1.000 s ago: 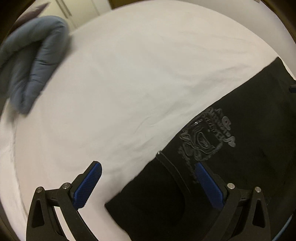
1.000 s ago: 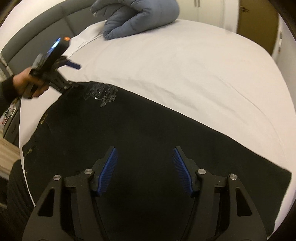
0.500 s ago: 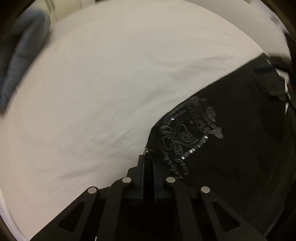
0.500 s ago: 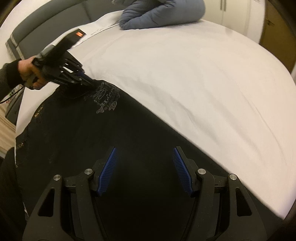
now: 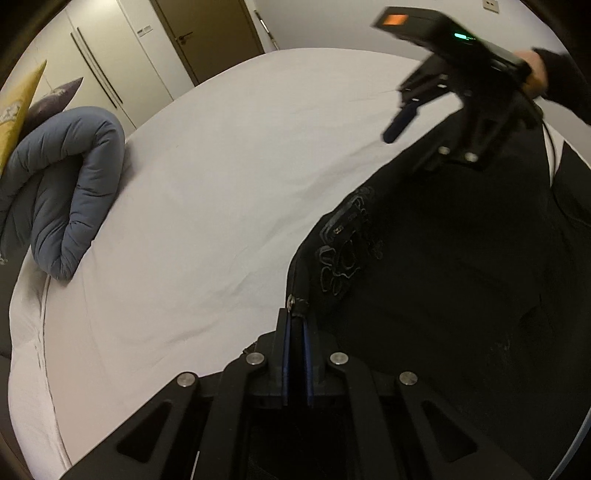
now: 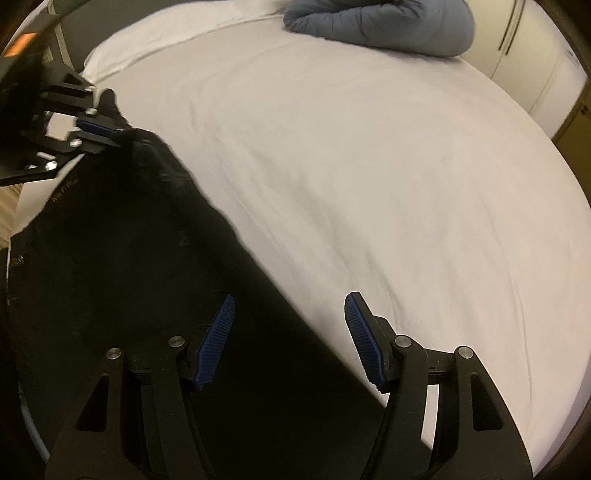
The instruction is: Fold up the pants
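Note:
Black pants [image 5: 443,295] with a stitched emblem lie on the white bed sheet [image 5: 221,184]. In the left wrist view my left gripper [image 5: 295,325] is shut on the pants' corner at the waistband, by a small rivet, and the cloth is pulled up into a ridge. From the right wrist view the left gripper [image 6: 110,129] pinches that same corner at the upper left. My right gripper [image 6: 290,299] stands open above the pants [image 6: 129,277], straddling their long edge with nothing between the pads. The right gripper [image 5: 424,147] also hangs over the pants in the left wrist view.
A folded blue-grey duvet [image 5: 66,184] lies at the far side of the bed, and the duvet [image 6: 388,26] also shows in the right wrist view. A yellow cushion [image 5: 18,103] sits behind it. Wardrobe doors [image 5: 110,55] stand beyond the bed. A hand [image 5: 535,70] holds the right gripper.
My left gripper went from open to shut on the pants' waistband corner and has drawn it up and sideways. The right gripper slid across the pants to their edge, still open.

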Action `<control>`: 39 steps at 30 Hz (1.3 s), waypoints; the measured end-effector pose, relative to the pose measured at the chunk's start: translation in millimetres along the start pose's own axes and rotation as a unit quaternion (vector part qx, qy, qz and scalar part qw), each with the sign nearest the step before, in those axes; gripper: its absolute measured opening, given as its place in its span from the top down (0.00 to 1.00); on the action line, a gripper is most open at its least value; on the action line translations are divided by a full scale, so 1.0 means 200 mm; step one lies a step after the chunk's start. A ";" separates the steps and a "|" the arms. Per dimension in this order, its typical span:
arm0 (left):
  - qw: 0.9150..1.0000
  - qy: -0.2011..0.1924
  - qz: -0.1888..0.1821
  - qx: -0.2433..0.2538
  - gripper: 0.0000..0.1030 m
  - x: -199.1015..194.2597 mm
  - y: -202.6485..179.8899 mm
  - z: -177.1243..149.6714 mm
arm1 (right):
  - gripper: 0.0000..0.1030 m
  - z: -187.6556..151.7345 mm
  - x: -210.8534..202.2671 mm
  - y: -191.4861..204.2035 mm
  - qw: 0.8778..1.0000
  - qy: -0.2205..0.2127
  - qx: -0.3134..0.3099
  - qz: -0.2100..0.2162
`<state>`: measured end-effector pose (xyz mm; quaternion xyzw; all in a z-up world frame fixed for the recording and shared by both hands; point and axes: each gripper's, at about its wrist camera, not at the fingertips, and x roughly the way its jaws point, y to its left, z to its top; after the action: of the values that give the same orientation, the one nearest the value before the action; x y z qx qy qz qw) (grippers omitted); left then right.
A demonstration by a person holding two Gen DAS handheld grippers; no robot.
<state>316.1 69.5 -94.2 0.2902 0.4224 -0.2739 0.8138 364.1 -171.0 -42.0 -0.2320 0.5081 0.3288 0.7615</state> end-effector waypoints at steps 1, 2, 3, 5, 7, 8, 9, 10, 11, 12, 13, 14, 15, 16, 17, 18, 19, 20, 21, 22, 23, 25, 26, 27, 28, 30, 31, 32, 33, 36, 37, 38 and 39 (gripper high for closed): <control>1.000 0.000 0.000 0.001 0.95 0.01 0.01 -0.01 | 0.41 0.01 0.01 -0.01 1.000 0.002 0.001 0.001; 1.000 -0.001 -0.001 0.002 0.95 0.00 0.01 -0.02 | 0.41 0.02 0.02 -0.02 1.000 0.003 0.004 0.004; 1.000 0.000 -0.002 0.002 0.95 0.00 -0.02 -0.01 | 0.41 0.03 0.02 -0.03 1.000 0.003 0.007 0.009; 1.000 -0.002 -0.001 0.001 0.95 -0.02 -0.06 -0.02 | 0.41 0.05 0.02 -0.02 1.000 0.000 0.008 0.021; 1.000 -0.003 -0.001 -0.001 0.95 -0.01 -0.03 -0.01 | 0.46 0.07 0.02 0.02 1.000 0.003 -0.003 0.029; 1.000 -0.004 -0.001 -0.002 0.95 0.00 -0.01 0.00 | 0.54 0.08 0.03 0.04 0.999 0.007 -0.011 0.029; 1.000 -0.004 -0.001 -0.003 0.95 0.01 0.01 0.01 | 0.73 0.08 0.04 0.05 0.999 0.011 -0.013 0.034; 1.000 -0.004 -0.001 -0.003 0.95 0.01 0.01 0.01 | 0.79 0.09 0.05 0.05 0.999 0.016 -0.010 0.041; 1.000 -0.004 0.000 -0.003 0.95 0.02 0.01 0.01 | 0.83 0.09 0.05 0.06 0.999 0.015 -0.005 0.041; 1.000 -0.005 0.001 -0.003 0.95 0.01 0.01 0.01 | 0.92 0.09 0.04 0.06 0.999 0.014 0.002 0.045; 1.000 -0.006 0.002 -0.006 0.95 0.02 0.01 0.01 | 0.93 0.09 0.03 0.07 0.999 0.011 0.010 0.046; 1.000 -0.007 0.002 -0.009 0.95 0.01 0.00 0.00 | 0.94 0.09 0.01 0.07 0.999 0.009 0.016 0.042; 1.000 -0.009 0.002 -0.013 0.95 0.00 0.01 0.00 | 0.95 0.08 0.00 0.08 0.999 0.005 0.028 0.039; 1.000 -0.010 0.002 -0.016 0.95 0.00 0.01 0.00 | 0.96 0.08 -0.02 0.08 0.998 0.000 0.043 0.038; 1.000 -0.011 0.003 -0.019 0.95 -0.01 0.01 0.00 | 0.97 0.05 -0.06 0.10 0.997 -0.005 0.062 0.038; 1.000 -0.012 0.002 -0.021 0.95 -0.01 0.02 0.00 | 0.97 0.05 -0.07 0.10 0.996 -0.008 0.083 0.039; 1.000 -0.013 0.003 -0.021 0.95 -0.02 0.01 -0.01 | 0.98 0.04 -0.08 0.10 0.993 -0.012 0.111 0.039; 1.000 -0.014 0.002 -0.022 0.95 -0.04 0.00 -0.01 | 0.98 0.03 -0.10 0.10 0.990 -0.015 0.137 0.036; 1.000 -0.015 0.002 -0.022 0.95 -0.05 -0.01 -0.02 | 0.98 0.06 -0.09 0.10 0.986 -0.016 0.163 0.035; 1.000 -0.015 0.002 -0.023 0.95 -0.06 -0.01 -0.02 | 0.98 0.07 -0.08 0.10 0.979 -0.022 0.198 0.038; 1.000 -0.016 0.001 -0.026 0.95 -0.07 -0.02 -0.02 | 0.98 0.08 -0.08 0.09 0.973 -0.026 0.227 0.042; 0.999 -0.016 -0.006 -0.033 0.95 -0.09 -0.02 -0.03 | 0.98 0.08 -0.09 0.08 0.953 -0.039 0.294 0.064; 0.999 -0.016 -0.008 -0.034 0.95 -0.10 -0.03 -0.04 | 0.98 0.06 -0.09 0.09 0.943 -0.048 0.318 0.079; 0.999 -0.016 -0.008 -0.033 0.95 -0.11 -0.04 -0.05 | 0.98 0.06 -0.09 0.13 0.936 -0.057 0.335 0.096; 0.999 -0.015 -0.009 -0.032 0.95 -0.13 -0.06 -0.06 | 0.98 0.04 -0.09 0.16 0.932 -0.062 0.340 0.111; 0.999 -0.017 -0.011 -0.030 0.95 -0.17 -0.09 -0.09 | 0.98 0.04 -0.13 0.29 0.942 -0.060 0.315 0.102; 0.999 -0.017 -0.013 -0.030 0.95 -0.20 -0.11 -0.11 | 0.98 0.04 -0.13 0.35 0.948 -0.059 0.299 0.095; 0.999 -0.018 -0.014 -0.028 0.95 -0.22 -0.13 -0.13 | 0.98 0.04 -0.14 0.41 0.955 -0.058 0.276 0.089; 0.999 -0.018 -0.014 -0.025 0.95 -0.24 -0.16 -0.16 | 0.98 0.05 -0.14 0.51 0.961 -0.056 0.257 0.082; 1.000 -0.016 -0.022 -0.010 0.95 -0.31 -0.23 -0.25 | 0.98 -0.08 -0.31 0.67 0.982 -0.045 0.178 0.044; 1.000 -0.016 -0.025 -0.003 0.95 -0.33 -0.26 -0.29 | 0.98 -0.13 -0.36 0.73 0.987 -0.038 0.151 0.031; 0.999 -0.013 -0.029 0.005 0.95 -0.35 -0.29 -0.34 | 0.98 -0.16 -0.38 0.78 0.991 -0.031 0.127 0.014; 0.999 -0.013 -0.034 0.010 0.95 -0.37 -0.33 -0.38 | 0.98 -0.22 -0.43 0.83 0.995 -0.024 0.098 -0.002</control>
<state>194.7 93.2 -83.8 0.2802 0.4191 -0.3094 0.8063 190.7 -111.9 17.9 -0.1492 0.5188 0.2815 0.7933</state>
